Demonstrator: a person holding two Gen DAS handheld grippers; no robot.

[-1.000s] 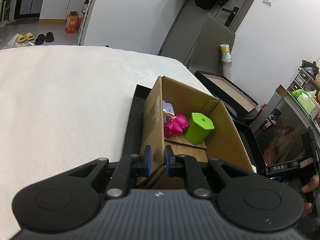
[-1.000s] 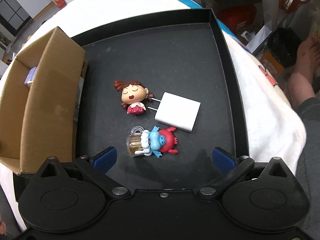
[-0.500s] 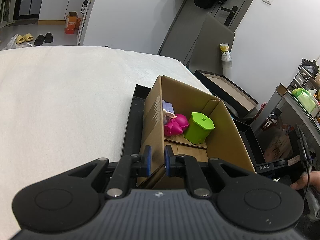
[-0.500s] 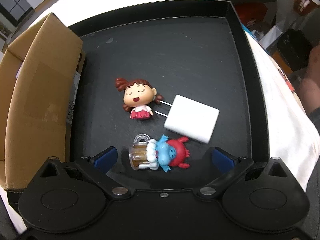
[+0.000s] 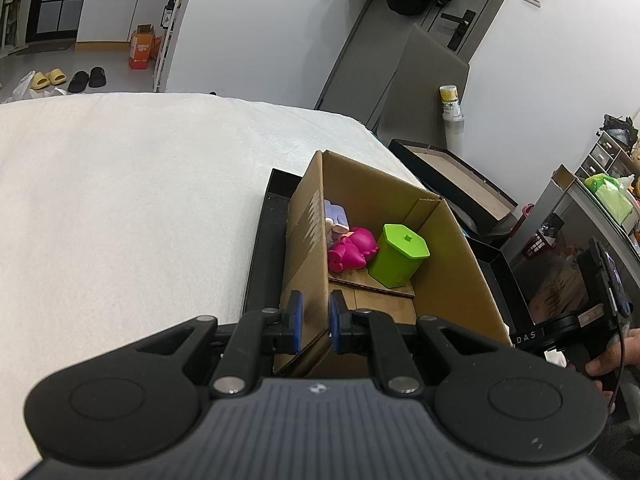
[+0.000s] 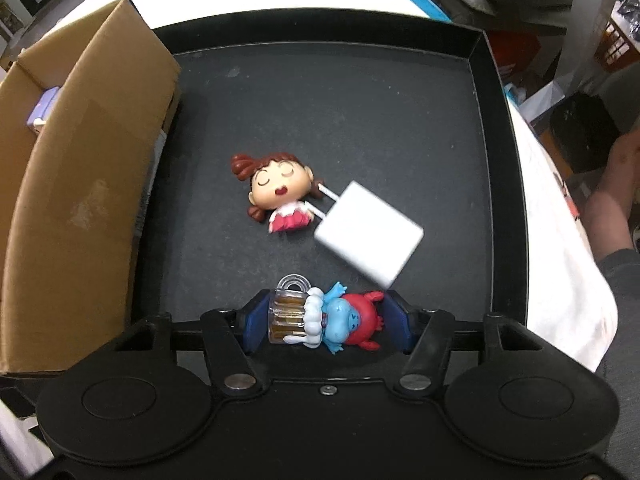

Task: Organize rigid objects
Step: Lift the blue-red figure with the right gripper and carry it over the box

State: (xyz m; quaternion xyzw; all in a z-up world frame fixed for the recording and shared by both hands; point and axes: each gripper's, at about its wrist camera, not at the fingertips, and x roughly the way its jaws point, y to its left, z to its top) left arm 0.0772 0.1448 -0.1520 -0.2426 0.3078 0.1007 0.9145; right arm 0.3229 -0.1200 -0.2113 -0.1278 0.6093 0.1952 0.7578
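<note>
My left gripper (image 5: pixel 313 322) is shut on the near wall of the cardboard box (image 5: pixel 448 264). Inside the box lie a green lidded cup (image 5: pixel 400 256), a pink toy (image 5: pixel 352 249) and a lilac item (image 5: pixel 335 216). In the right wrist view my right gripper (image 6: pixel 326 322) is closed around the blue and red figure with a beer mug (image 6: pixel 324 320) on the black tray (image 6: pixel 360 100). A doll head with brown hair (image 6: pixel 276 192) and a white charger (image 6: pixel 368 240) lie just beyond. The box (image 6: pixel 72 200) stands at the tray's left.
The tray sits on a white cloth-covered surface (image 5: pixel 120 200). Another black tray (image 5: pixel 452 176) lies beyond the box. A person's foot (image 6: pixel 612 200) shows at the right of the tray. Furniture and shelves stand at the right (image 5: pixel 600 200).
My right gripper moved down and forward onto the blue and red figure and its fingers closed in on it. My left gripper has held still on the box wall.
</note>
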